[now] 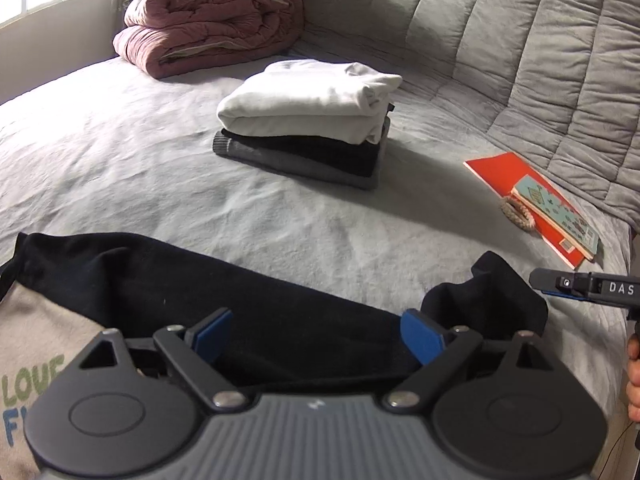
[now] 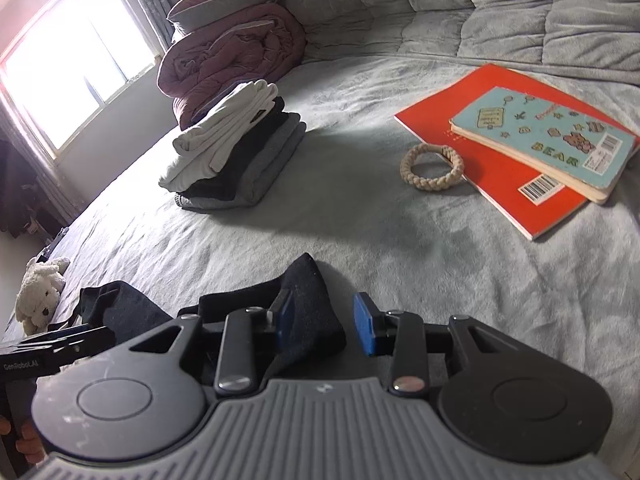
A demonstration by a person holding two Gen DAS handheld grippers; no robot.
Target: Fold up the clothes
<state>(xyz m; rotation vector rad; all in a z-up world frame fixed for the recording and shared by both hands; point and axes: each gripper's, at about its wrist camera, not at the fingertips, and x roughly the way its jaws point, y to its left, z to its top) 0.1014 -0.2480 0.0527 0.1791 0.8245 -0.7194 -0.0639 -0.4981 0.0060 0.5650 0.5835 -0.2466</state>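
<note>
I am holding both grippers low over the bed (image 1: 280,216). My left gripper (image 1: 316,336) is hanging wide open above the black shirt (image 1: 240,300). My right gripper (image 2: 326,322) is open around its corner.

Both grippers: grey ribbed housing, black round discs, black linkages with silver screws, blue-padded fingers (image 1: 422,340).

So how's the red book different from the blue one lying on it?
The red book is larger and thin, lying flat on the bed; the blue book is smaller and thicker, resting on top of the red one, skewed. The blue book's cover carries cartoon stickers and the word BEAR; the red book's is nearly plain. Both show a barcode label near a corner.
</note>
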